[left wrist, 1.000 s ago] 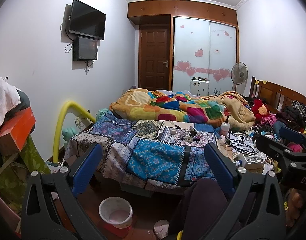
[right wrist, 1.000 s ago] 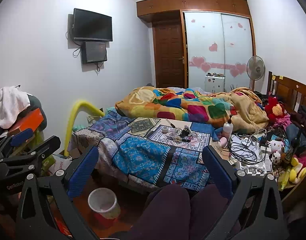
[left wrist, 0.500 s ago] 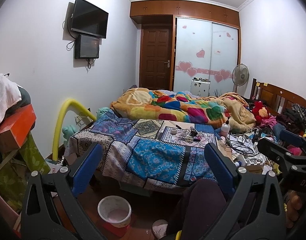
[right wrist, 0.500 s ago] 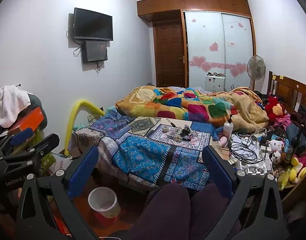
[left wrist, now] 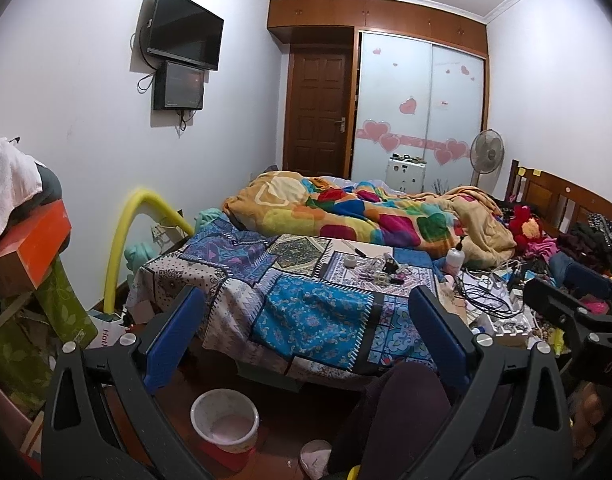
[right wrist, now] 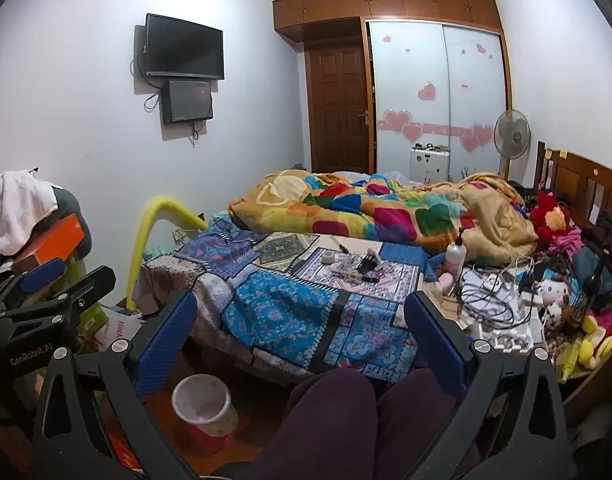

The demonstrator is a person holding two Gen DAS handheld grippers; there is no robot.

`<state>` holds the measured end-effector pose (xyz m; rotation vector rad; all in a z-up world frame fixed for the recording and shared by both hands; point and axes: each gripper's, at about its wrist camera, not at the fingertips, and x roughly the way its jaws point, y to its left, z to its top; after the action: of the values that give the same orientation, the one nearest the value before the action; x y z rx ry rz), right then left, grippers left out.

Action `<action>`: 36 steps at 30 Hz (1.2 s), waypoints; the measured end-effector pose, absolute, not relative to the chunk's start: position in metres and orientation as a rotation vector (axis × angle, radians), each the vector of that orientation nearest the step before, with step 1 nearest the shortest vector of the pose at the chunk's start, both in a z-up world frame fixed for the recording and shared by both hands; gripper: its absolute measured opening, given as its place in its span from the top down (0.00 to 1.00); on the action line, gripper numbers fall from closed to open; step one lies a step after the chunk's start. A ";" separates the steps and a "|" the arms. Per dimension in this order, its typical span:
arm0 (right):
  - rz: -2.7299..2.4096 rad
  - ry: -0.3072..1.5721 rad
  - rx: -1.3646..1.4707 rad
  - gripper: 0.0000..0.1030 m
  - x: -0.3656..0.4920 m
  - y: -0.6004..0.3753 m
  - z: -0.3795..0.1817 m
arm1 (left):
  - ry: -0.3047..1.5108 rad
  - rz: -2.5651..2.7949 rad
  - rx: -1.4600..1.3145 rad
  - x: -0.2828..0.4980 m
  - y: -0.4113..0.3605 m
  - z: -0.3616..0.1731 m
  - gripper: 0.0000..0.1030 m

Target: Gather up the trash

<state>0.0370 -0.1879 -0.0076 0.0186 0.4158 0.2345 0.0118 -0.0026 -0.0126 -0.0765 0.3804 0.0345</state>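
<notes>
Both tools are spread wide with nothing between the pads. The left tool (left wrist: 306, 336) and the right tool (right wrist: 302, 340) hang over the near end of the bed (left wrist: 313, 312), pointing down the room.

The trash bin (left wrist: 224, 420) sits on the floor just below the foot of the bed, under and a bit left of both tools, well apart from the pads. It's a small pale bucket, pinkish inside, standing upright on something red. From the right wrist view the bin (right wrist: 204, 402) shows a faint pattern on its wall.

On top of the bed, past the tools, there's a little heap of small items (left wrist: 381, 270): a tape roll, wrappers maybe, too small to tell.

Readable stuff: "GenRobot.AI" on the left tool's body (right wrist: 30, 356) in the right view, and red letters "Hot" on a white bag (left wrist: 106, 334) left of the bed.
</notes>
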 end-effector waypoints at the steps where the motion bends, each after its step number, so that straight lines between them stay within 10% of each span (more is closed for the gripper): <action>1: 0.229 0.410 0.010 0.00 0.039 -0.189 -0.007 | 0.384 0.035 -0.077 0.015 -0.003 -0.012 0.00; 36: 0.158 0.698 0.013 0.08 0.294 -0.276 -0.065 | 0.650 -0.135 -0.071 0.323 -0.100 -0.075 0.12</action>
<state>0.2936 -0.2760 -0.0649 0.0134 0.6975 0.1575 0.3230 -0.0999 -0.0754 -0.0708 0.6498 -0.1345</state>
